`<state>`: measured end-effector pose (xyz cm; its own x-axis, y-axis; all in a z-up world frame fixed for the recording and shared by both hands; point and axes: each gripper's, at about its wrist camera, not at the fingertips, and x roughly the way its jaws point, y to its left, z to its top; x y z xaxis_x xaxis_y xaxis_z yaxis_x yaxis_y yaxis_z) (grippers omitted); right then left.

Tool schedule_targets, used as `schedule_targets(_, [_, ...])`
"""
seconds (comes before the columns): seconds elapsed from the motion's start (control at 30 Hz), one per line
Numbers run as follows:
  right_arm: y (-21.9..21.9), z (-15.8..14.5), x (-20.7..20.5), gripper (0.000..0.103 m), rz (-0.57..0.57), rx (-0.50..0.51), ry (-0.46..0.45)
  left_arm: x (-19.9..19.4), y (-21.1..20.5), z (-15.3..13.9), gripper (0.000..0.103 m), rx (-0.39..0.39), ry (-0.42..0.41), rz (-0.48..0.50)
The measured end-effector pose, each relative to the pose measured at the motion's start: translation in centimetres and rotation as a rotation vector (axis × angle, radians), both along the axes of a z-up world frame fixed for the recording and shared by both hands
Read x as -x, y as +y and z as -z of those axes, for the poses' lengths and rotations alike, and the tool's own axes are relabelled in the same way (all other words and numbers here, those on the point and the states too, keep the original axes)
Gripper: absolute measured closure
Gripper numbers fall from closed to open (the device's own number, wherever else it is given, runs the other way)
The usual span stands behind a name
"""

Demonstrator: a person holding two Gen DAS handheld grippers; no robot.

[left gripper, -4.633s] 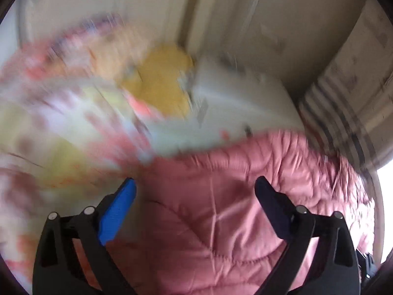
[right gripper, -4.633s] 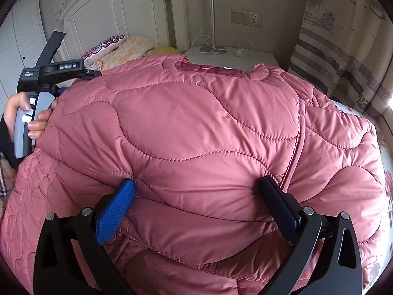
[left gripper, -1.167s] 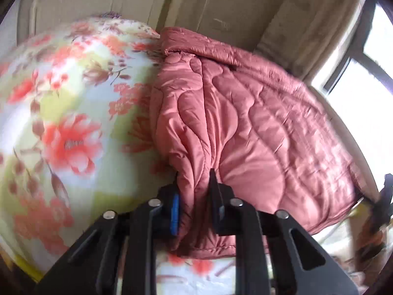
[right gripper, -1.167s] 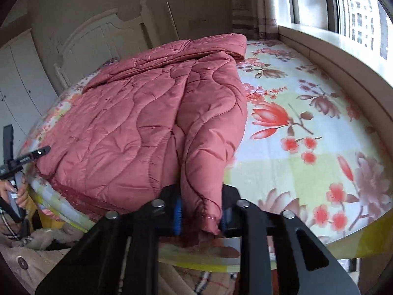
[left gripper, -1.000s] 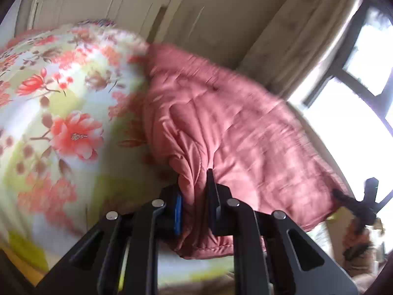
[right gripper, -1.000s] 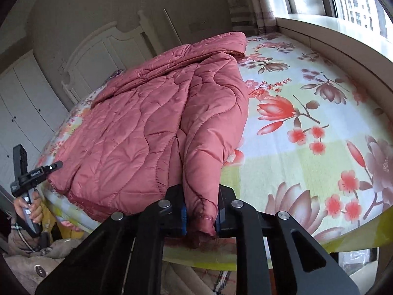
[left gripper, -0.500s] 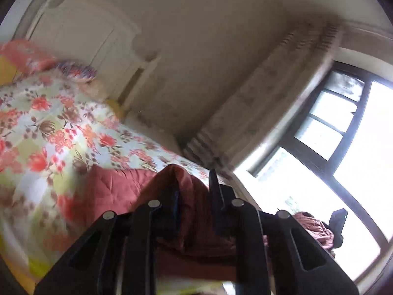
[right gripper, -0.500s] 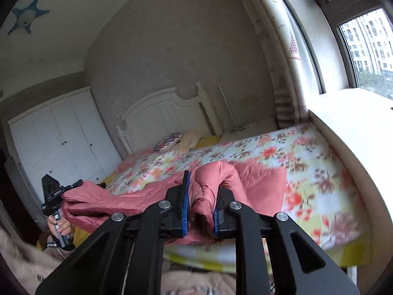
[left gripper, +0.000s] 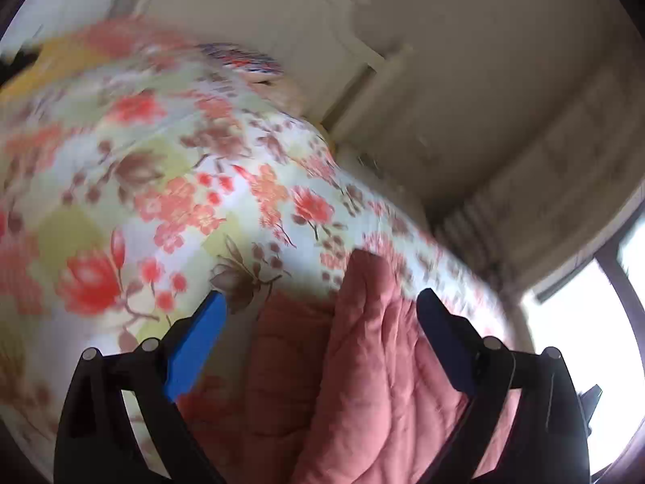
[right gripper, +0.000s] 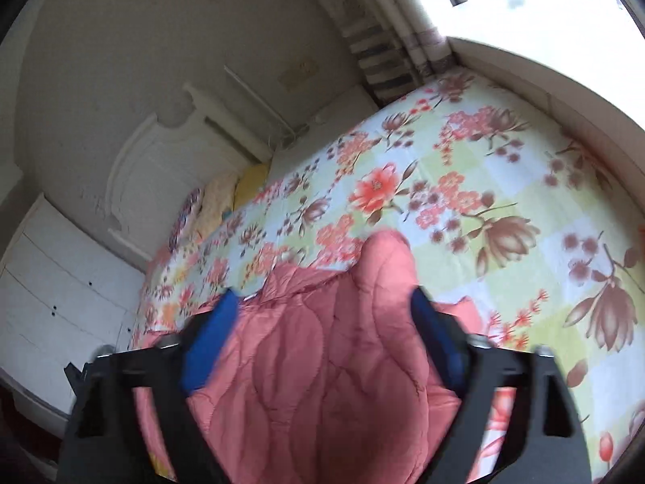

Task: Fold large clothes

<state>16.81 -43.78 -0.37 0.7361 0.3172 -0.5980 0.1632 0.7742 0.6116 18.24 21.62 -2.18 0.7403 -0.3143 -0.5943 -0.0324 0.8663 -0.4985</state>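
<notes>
Both claws, left (left gripper: 320, 318) and right (right gripper: 322, 322), have released the pink jacket (right gripper: 322, 383).

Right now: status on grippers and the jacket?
Left gripper open, right gripper open. Pink quilted jacket released, lying on floral bedsheet. Nothing obstructing.

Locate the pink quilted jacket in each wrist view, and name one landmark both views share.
Left wrist: the pink quilted jacket fills the lower centre, between the open fingers of the left claw.
Right wrist: the jacket fills the lower centre, between the open fingers of the right claw.
Shared landmark: the white headboard behind the floral bedsheet.
</notes>
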Motion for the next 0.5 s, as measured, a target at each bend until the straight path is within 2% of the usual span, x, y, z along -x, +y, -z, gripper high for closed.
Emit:
schedule_targets(0.1, [0.0,0.2,0.2,0.014,-0.029,0.108,0.017,-1.3,-2.8,0.3,0.008,-0.088,0.044,0.133])
schedule_targets(0.2, [0.9,0.9,-0.4,0.014,-0.102,0.234,0.066,-2.7,-5.6,1.1,0.009,-0.159,0.071,0.201])
schedule_targets(0.23, [1.1,1.7,-0.8,0.014,-0.125,0.252,0.077,-3.4,-6.6,1.5,0.015,-0.191,0.074,0.227])
schedule_targets(0.27, [1.5,2.1,-1.2,0.014,-0.15,0.272,0.09,-3.8,-7.2,1.8,0.052,-0.212,0.078,0.251])
schedule_targets(0.3, [2.0,2.4,-1.5,0.017,-0.165,0.301,0.097,-4.2,-7.7,2.2,0.077,-0.227,0.102,0.271])
schedule_targets(0.33, [2.5,2.7,-1.6,0.04,-0.182,0.331,0.098,-4.4,-7.8,2.5,0.093,-0.204,0.136,0.279])
schedule_targets(0.37, [2.9,2.7,-1.6,0.058,-0.204,0.346,0.095,-4.0,-7.6,2.1,0.096,-0.175,0.118,0.274])
schedule_targets(0.4, [3.2,2.4,-1.1,0.086,-0.215,0.331,0.067,-3.1,-7.4,1.0,0.097,-0.146,0.066,0.287])
schedule_targets(0.47, [3.8,0.1,0.8,0.089,-0.214,0.354,-0.021,-0.8,-7.1,-2.1,0.097,-0.126,-0.051,0.304])
schedule_targets(0.5, [4.1,-1.1,1.7,0.091,-0.214,0.365,-0.057,-0.1,-7.1,-3.1,0.097,-0.117,-0.081,0.304])
